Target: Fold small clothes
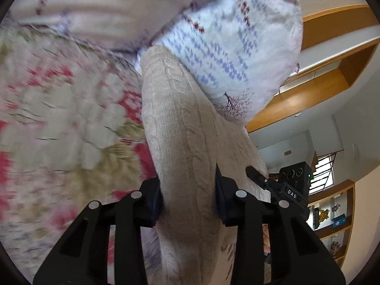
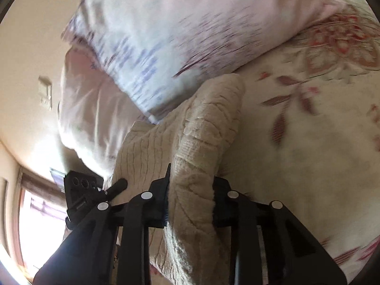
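Observation:
A beige cable-knit garment (image 1: 180,128) hangs stretched between both grippers above the bed. My left gripper (image 1: 188,197) is shut on one bunched edge of it; the knit runs up and away from the jaws. My right gripper (image 2: 190,201) is shut on another bunched edge of the same garment (image 2: 201,147). The other gripper's body shows in each view, at the right of the left wrist view (image 1: 292,185) and at the left of the right wrist view (image 2: 83,194). The fingertips are hidden by the knit.
A floral bedspread (image 1: 59,109) lies under the garment, also in the right wrist view (image 2: 308,142). A white and pink pillow with blue print (image 1: 225,42) lies at the head of the bed (image 2: 166,35). Wooden shelving (image 1: 332,54) and a window (image 2: 35,225) are beyond.

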Available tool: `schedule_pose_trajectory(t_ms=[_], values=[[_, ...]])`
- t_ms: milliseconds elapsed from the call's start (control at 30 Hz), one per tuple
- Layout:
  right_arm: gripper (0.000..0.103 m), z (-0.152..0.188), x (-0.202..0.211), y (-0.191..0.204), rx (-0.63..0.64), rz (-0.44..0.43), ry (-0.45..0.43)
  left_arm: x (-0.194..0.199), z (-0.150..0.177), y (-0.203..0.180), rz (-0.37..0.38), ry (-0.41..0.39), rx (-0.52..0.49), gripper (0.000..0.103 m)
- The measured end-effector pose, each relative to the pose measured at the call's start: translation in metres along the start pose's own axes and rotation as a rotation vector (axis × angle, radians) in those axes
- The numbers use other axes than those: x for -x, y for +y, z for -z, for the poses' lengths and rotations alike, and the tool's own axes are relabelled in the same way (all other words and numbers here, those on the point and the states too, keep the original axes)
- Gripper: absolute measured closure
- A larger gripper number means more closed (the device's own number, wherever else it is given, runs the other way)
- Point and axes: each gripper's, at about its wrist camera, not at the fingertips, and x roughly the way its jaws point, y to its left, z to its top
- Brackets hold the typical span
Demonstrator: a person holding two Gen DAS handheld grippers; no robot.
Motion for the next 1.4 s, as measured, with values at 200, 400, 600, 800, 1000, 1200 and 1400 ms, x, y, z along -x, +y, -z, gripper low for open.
schedule_pose_trajectory(t_ms=[200, 400, 600, 800, 1000, 1200, 1400], values=[[0.078, 0.022, -0.052, 0.053, 0.097, -0.058, 0.064, 0.074, 0.0, 0.029, -0.053, -0.051, 0.009, 0.067], [0.078, 0.046, -0.104, 0.076, 0.154, 0.009, 0.117, 0.105, 0.002, 0.084, -0.175, -0.06, 0.056, 0.064], [0.073, 0.044, -0.106, 0.063, 0.094, -0.005, 0.13, 0.103, 0.009, 0.095, -0.175, -0.091, 0.047, 0.055], [0.066, 0.039, -0.081, 0.058, 0.08, 0.0, 0.081, 0.121, 0.018, 0.046, -0.454, -0.231, -0.19, 0.031], [0.066, 0.034, -0.069, 0.052, 0.061, 0.008, 0.034, 0.124, 0.028, 0.016, -0.601, -0.277, -0.333, 0.026], [0.066, 0.032, -0.075, 0.056, 0.077, 0.023, 0.022, 0.117, 0.033, 0.009, -0.612, -0.256, -0.354, 0.026], [0.093, 0.03, -0.079, 0.08, 0.201, 0.08, -0.04, 0.109, 0.034, 0.011, -0.626, -0.23, -0.356, 0.026]])
